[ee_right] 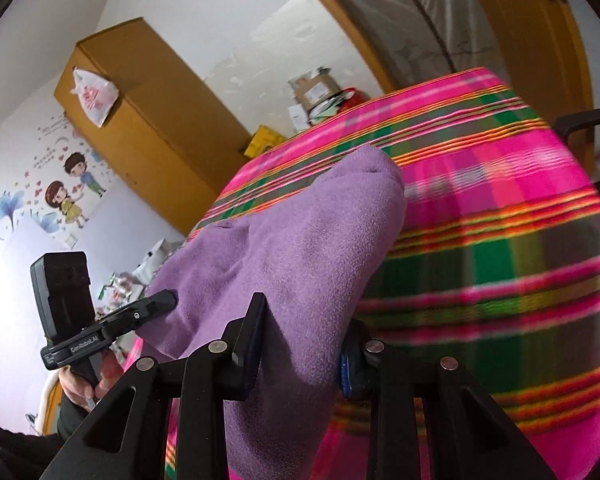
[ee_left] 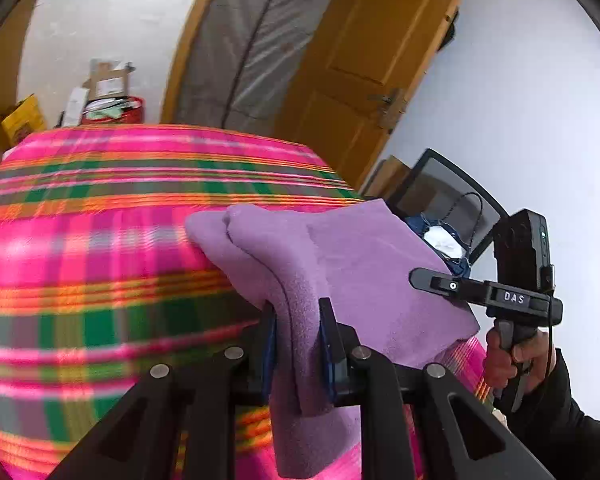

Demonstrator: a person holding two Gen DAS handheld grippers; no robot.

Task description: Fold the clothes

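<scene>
A pink, green and orange plaid blanket covers the work surface; a wooden door stands behind it. Beyond the blanket's far edge sit a red container and a yellow box. The purple cloth is raised above the blanket, clamped by the left gripper and the right gripper. Lettering "DAS" and "GenRobot.AI" is readable on the tools.

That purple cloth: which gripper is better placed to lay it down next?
Neither clearly. Left gripper and right gripper each clamp a bunched part of the purple cloth, lifted over the plaid cover; likely both lower together.
</scene>
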